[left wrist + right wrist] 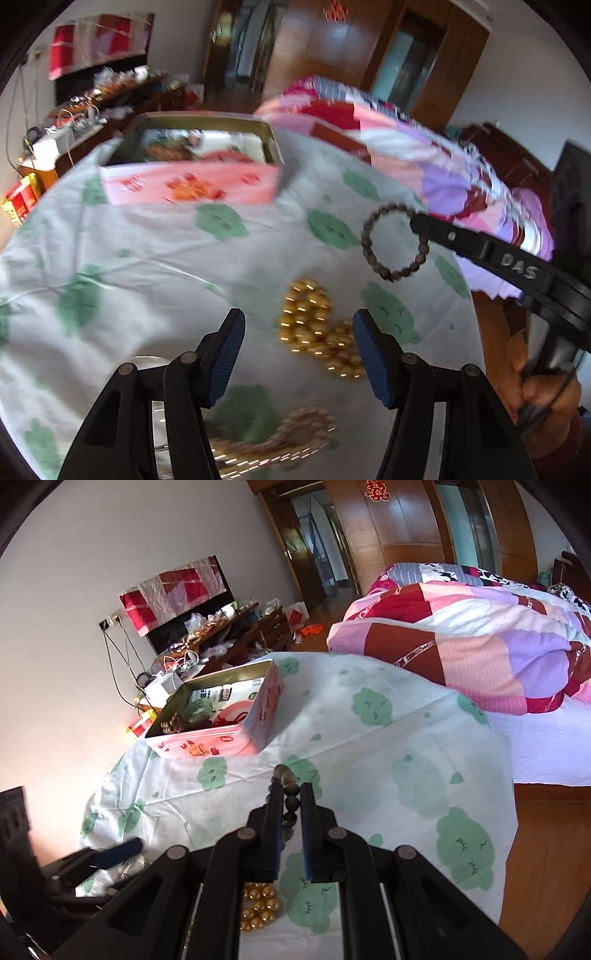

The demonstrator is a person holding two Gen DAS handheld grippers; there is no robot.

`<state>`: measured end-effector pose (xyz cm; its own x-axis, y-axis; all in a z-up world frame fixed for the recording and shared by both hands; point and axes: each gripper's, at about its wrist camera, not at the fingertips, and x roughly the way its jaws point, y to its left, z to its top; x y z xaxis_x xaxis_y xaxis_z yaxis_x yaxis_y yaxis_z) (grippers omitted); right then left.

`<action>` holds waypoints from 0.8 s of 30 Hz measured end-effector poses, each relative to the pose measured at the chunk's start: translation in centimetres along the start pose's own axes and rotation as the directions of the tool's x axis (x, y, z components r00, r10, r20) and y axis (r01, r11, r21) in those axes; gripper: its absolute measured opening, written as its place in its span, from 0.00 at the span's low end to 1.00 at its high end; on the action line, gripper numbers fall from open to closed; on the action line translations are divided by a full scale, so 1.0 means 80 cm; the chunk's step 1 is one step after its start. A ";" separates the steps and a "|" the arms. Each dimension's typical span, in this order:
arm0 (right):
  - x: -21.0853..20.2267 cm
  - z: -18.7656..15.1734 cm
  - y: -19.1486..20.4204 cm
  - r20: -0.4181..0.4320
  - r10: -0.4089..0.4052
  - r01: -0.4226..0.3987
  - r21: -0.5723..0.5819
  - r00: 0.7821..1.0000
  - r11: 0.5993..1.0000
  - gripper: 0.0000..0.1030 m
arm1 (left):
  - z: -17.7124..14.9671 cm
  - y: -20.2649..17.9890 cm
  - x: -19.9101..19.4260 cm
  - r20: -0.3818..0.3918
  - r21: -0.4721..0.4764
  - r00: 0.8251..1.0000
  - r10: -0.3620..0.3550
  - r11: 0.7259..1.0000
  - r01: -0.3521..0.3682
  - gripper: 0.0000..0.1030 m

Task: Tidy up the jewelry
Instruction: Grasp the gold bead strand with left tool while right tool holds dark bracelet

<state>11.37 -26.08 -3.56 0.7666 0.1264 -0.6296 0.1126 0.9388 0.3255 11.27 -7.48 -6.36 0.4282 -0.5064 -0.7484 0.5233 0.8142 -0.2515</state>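
Dark wooden bead bracelet (pixel 289 800) pinched in right gripper (pixel 291 805), lifted clear of cloth (pixel 369 738).
Left gripper (pixel 299 354) jaws apart, nothing between pads, hovering over gold bead strand (pixel 317 332); pink tin (pixel 221 734) sits well beyond both.

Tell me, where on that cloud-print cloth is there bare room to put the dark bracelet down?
Bare cloth lies between the pink tin and the patchwork quilt, and in front of the tin. It is crowded nearer the left gripper, around the gold beads and another beaded piece. The right gripper holds the dark bracelet.
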 end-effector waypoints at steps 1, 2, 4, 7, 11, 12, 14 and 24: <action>0.000 -0.001 -0.001 0.003 -0.002 0.002 0.002 1.000 1.000 0.11 | 0.001 -0.007 0.009 -0.017 0.005 1.000 -0.006 1.000 0.006 0.59; 0.000 -0.002 -0.002 0.004 -0.003 0.003 0.004 1.000 1.000 0.11 | 0.001 -0.011 0.018 -0.036 0.006 0.999 -0.010 1.000 0.011 0.59; 0.000 -0.005 -0.007 0.003 0.003 -0.003 0.014 1.000 1.000 0.11 | -0.001 -0.015 0.035 -0.086 -0.006 0.996 0.013 1.000 -0.013 0.59; -0.001 -0.008 -0.014 0.000 0.016 -0.016 0.031 1.000 0.999 0.11 | -0.006 -0.025 0.038 -0.066 0.042 0.996 0.062 0.997 -0.059 0.56; -0.003 -0.009 -0.019 0.002 0.024 -0.024 0.038 1.000 0.999 0.11 | -0.010 -0.028 0.039 -0.050 0.077 0.997 0.062 0.995 -0.058 0.21; -0.003 -0.009 -0.019 0.003 0.022 -0.023 0.039 1.000 0.999 0.11 | -0.011 -0.029 0.039 -0.045 0.086 0.997 0.060 0.995 -0.056 0.21; -0.004 -0.009 -0.020 0.008 0.023 -0.023 0.044 1.000 0.999 0.11 | -0.012 -0.026 0.038 -0.040 0.082 0.998 0.046 0.996 -0.043 0.21; -0.023 -0.001 -0.012 0.059 0.076 -0.079 0.054 0.995 0.995 0.11 | 0.011 -0.001 -0.032 0.156 0.038 0.988 0.006 0.999 -0.013 0.10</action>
<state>9.76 -27.21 -2.77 0.8090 0.1783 -0.5601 0.0850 0.9073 0.4117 10.77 -6.48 -3.86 0.5413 -0.5392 -0.6452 0.5454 0.8092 -0.2187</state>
